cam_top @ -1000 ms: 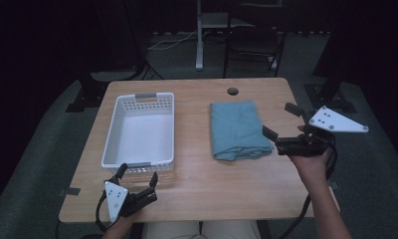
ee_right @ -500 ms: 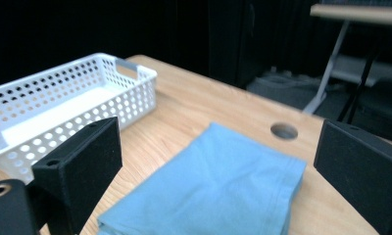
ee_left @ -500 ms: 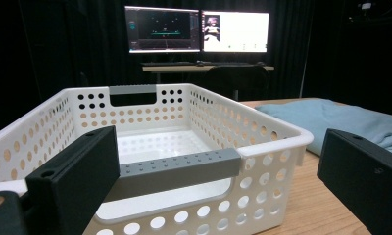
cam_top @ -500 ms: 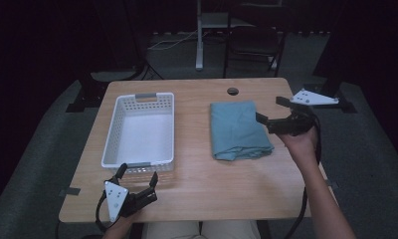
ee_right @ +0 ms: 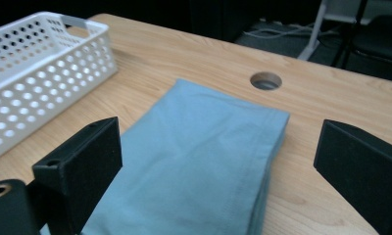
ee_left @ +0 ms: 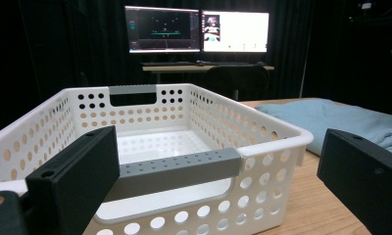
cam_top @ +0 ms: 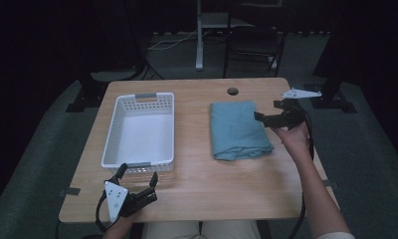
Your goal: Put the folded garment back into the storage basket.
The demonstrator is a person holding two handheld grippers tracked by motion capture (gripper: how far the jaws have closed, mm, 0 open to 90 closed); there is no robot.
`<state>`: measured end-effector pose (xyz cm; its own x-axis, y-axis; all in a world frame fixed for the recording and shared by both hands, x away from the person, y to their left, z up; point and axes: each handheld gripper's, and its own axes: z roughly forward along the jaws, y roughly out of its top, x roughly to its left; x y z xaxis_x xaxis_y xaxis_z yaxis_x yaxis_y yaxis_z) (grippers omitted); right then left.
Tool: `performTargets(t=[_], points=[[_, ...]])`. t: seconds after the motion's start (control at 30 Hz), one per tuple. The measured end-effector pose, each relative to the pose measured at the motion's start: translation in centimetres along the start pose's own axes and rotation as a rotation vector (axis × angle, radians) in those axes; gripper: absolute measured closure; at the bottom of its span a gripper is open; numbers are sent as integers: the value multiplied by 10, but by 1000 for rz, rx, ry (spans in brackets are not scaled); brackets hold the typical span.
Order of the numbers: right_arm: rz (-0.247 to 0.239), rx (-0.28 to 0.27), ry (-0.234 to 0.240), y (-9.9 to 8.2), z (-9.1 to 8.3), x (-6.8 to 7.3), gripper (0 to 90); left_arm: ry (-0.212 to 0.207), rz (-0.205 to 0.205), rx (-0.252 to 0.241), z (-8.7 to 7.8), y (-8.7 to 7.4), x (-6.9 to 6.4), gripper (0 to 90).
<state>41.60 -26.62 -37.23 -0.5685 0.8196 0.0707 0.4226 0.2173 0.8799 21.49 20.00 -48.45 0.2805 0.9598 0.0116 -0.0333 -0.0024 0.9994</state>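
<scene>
Right gripper (cam_top: 268, 112): it has moved in over the right edge of the blue cloth (cam_top: 238, 129). A moment ago it was out past the side of the table (cam_top: 197, 191), and now it hangs just above the cloth.
Right jaws: wide apart, holding nothing. In the right gripper view the cloth lies between them and a bit in front.
Blue cloth: folded flat on the table, under and ahead of the right jaws. Its far corner sits near the round hole (cam_top: 232, 91) in the table. It is well apart from the left jaws.
White basket (cam_top: 140, 130): empty, off to the left side of the right jaws and not touching the cloth. It stands just in front of the left jaws, with its grey handle (ee_left: 177, 168) between them in the left gripper view.
Left gripper (cam_top: 137, 183): it has stayed low at the near edge of the table, just before the basket.
Left jaws: open wide, holding nothing.
What changed: only the right hand (cam_top: 295, 137) moved. It went from the side toward the cloth.
What that means: I think the cloth is about to be picked up, and the basket may be where it goes.
Next move: the right jaws likely need to drop down and close on the cloth's edge.
Watch out: the cloth is soft, so a small pinch may lift only the top layer and the fold may come open.
</scene>
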Motion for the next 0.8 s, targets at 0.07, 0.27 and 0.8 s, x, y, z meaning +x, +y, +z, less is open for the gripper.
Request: performTargets(t=[0.07,0.27,0.8], points=[[-11,7,-21,-2,3,-2,43,0,0,0,0,0,0,34],[4,60,-39,-7,17,-8,43,0,0,0,0,0,0,34],[57,203,-6,-27,53,-15,50,0,0,1,0,0,0,34]])
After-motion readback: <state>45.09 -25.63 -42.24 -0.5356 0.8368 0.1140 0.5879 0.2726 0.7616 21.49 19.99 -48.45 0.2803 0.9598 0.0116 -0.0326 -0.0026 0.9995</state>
